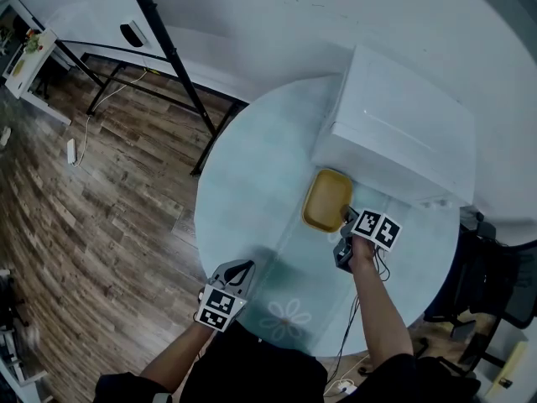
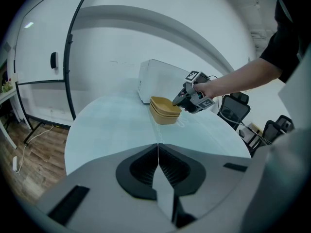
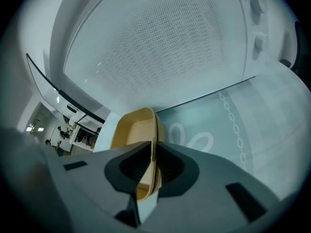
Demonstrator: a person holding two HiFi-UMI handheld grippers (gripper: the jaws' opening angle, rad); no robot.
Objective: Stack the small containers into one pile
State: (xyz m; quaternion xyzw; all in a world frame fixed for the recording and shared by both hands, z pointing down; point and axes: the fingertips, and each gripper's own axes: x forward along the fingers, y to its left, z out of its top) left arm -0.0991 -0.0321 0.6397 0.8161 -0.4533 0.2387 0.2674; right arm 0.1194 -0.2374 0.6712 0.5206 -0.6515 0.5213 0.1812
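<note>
The right hand-held gripper (image 3: 151, 154) pinches the rim of the yellow containers (image 1: 327, 200), which sit nested in one pile on the desk (image 1: 252, 200) beside a white box (image 1: 394, 124). The grip is probably there to seat the top one. The left hand-held gripper (image 2: 158, 159) is pressed together, empty, near the desk's edge. Only the left gripper view shows two nested layers; from the head view they look like one.

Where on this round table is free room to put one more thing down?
The left half of the table, from the far rim to the left gripper, is bare. So is the near patch around the printed flower. The right is crowded: white box, yellow containers beside it, right gripper shut on their rim.
</note>
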